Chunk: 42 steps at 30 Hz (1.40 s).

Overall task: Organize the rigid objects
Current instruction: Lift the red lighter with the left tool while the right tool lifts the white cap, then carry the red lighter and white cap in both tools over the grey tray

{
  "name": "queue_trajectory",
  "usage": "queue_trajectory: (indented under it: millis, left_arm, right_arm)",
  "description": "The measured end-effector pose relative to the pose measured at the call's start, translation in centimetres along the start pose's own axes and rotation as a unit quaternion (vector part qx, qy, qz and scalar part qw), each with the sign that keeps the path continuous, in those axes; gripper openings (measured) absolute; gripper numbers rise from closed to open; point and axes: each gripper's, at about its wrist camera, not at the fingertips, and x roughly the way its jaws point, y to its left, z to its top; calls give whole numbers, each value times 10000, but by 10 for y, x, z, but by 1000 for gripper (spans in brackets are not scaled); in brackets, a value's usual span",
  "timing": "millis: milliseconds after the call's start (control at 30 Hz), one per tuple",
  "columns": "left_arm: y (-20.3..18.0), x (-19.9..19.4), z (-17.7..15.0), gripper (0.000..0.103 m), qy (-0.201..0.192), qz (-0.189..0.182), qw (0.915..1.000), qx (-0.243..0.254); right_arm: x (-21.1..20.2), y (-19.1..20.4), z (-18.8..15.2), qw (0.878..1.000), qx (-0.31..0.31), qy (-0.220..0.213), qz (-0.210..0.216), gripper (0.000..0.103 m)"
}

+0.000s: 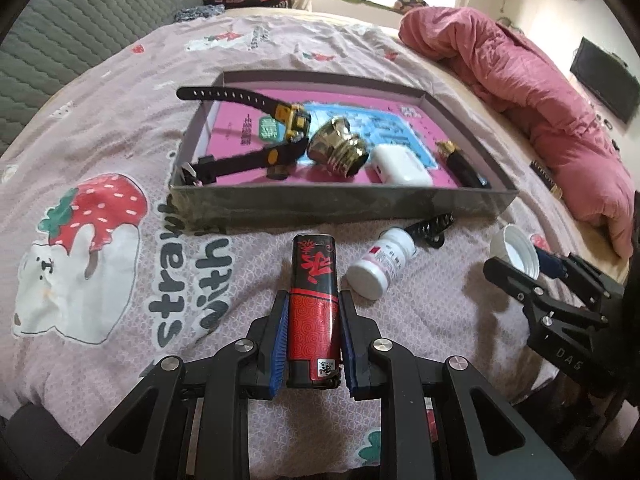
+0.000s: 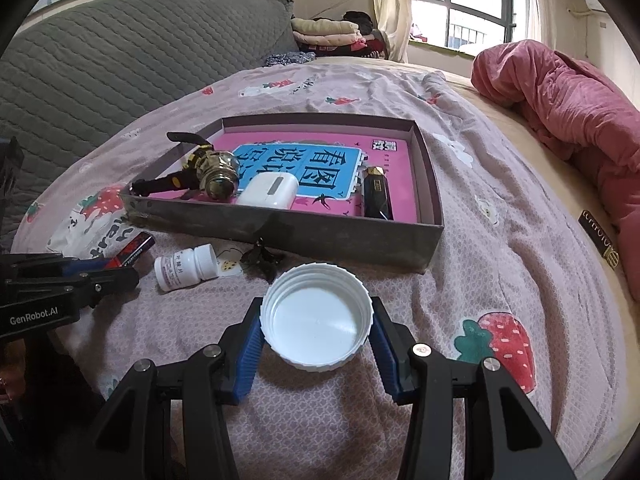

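Note:
My left gripper [image 1: 314, 300] is shut on a red and black lighter [image 1: 313, 304], held just above the bedspread short of the grey box [image 1: 340, 202]; the same lighter [image 2: 134, 251] shows at the left of the right wrist view. My right gripper [image 2: 318, 316] is shut on a wide white jar lid [image 2: 316, 318], hollow side up, seen also as the lid [image 1: 516, 252] at the right. The box [image 2: 280, 232] holds a black-strapped watch [image 1: 256, 128], a brass fitting [image 1: 336, 146], a white case [image 1: 402, 166] and a dark lighter [image 2: 376, 192].
A white pill bottle [image 1: 380, 262] lies on its side on the strawberry-print bedspread [image 1: 100, 240], a black hair clip [image 1: 430, 228] beside it. A rolled pink quilt [image 1: 520, 92] lies along the right. A grey padded headboard [image 2: 120, 60] stands behind.

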Motion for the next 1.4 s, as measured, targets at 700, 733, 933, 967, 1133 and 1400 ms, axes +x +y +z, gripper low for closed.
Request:
queue_trajectory:
  millis: [700, 733, 933, 967, 1133, 1400]
  left_arm:
    - [-11, -8, 46, 23, -609, 49, 9981, -32]
    - [-13, -7, 51, 23, -623, 24, 9980, -31]
    - [-29, 5, 71, 23, -697, -5, 9974, 159]
    - [-33, 9, 75, 23, -673, -22, 9975, 199]
    - [-47, 27, 84, 23, -610, -160, 9967, 521]
    - [-49, 44, 90, 23, -558, -337, 9968, 456]
  right_arm:
    - [-15, -5, 21, 9977, 133, -665, 32, 49]
    - [-14, -6, 22, 9975, 147, -683, 30, 49]
    - [-8, -11, 28, 9968, 104, -798, -32, 49]
    - [-6, -12, 29, 9967, 100, -810, -42, 49]
    - [-1, -20, 35, 9958, 165, -890, -116, 49]
    - [10, -31, 44, 9948, 271, -953, -245, 49]
